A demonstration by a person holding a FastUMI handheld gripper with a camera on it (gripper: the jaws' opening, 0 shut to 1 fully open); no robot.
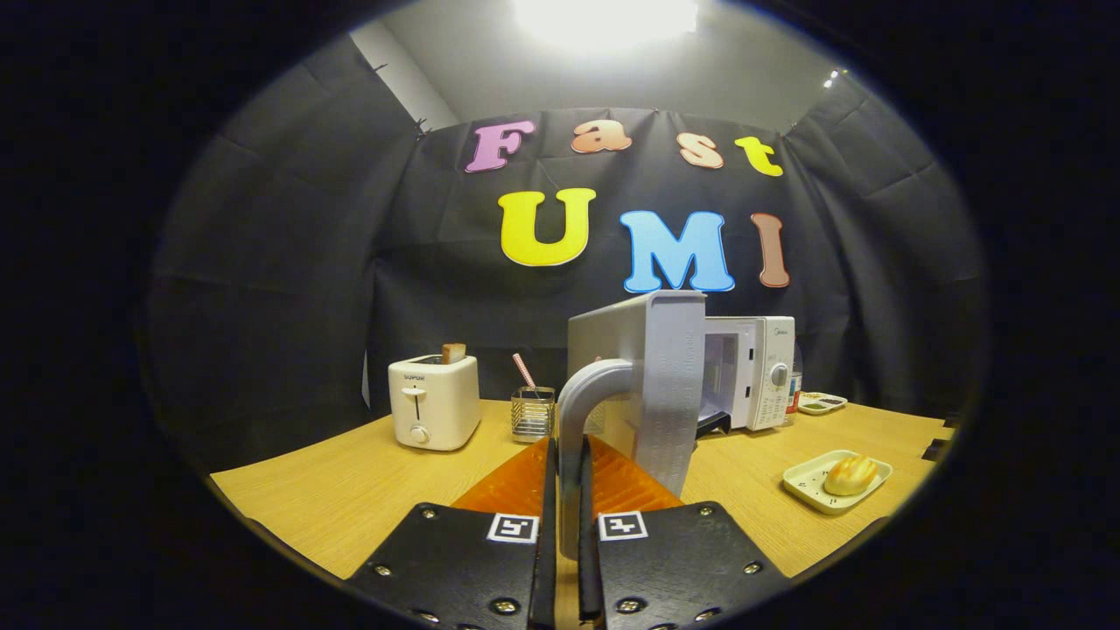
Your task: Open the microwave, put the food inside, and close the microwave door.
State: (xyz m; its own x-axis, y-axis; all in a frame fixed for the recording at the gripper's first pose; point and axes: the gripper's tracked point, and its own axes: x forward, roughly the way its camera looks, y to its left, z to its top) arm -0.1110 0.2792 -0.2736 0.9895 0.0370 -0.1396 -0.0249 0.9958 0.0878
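The white countertop microwave (751,372) stands at the back of the light wooden table (350,490), its cavity exposed; its grey-white door (647,385) is swung well out toward the gripper, nearly edge-on, hinged on the microwave's left side. The door's curved grey handle (582,411) arcs down from the door's outer face and runs straight between the fingers of the gripper (567,525); the jaws are closed to a narrow slot and both pads appear to press on the handle — so the gripper holds the door by its handle.

The food — a golden bread roll (850,475) on a small pale rectangular tray (809,486) — lies on the table in front of the microwave and to its right, well apart from the fingers and off to their right, with its long axis running roughly across the view. By my reading the door step is close to done; the next move would call for letting go of the handle and swinging right to reach the tray.

Left of the microwave stand a small clear glass holder with a striped straw (532,407) and, farther left, a white two-slot toaster (434,401) with a slice of toast poking up; a small dish (822,402) sits just right of the microwave.
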